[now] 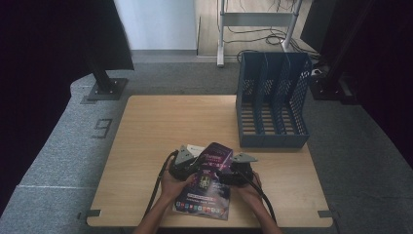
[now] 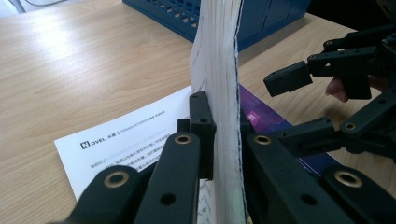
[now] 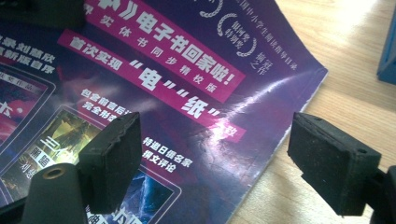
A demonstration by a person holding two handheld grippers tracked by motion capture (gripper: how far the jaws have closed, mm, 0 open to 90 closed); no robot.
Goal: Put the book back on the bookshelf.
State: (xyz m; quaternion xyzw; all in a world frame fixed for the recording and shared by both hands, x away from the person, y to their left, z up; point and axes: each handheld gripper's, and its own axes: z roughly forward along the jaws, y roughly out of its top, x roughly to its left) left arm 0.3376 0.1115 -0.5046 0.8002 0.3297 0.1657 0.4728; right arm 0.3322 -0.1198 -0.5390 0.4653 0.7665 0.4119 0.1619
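While the left gripper clamps the purple book's page edge, right gripper wide apart, printed sheet partly covered.

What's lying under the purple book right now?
A white printed sheet lies on the table under the purple book, whose edge the left gripper clamps. How far the sheet runs beneath is covered.

Left tongs clamped shut, right tongs spread wide, both hands low, close together.

magazines: 1 | paper sheets: 1 | file racks: 1 | grippers: 2
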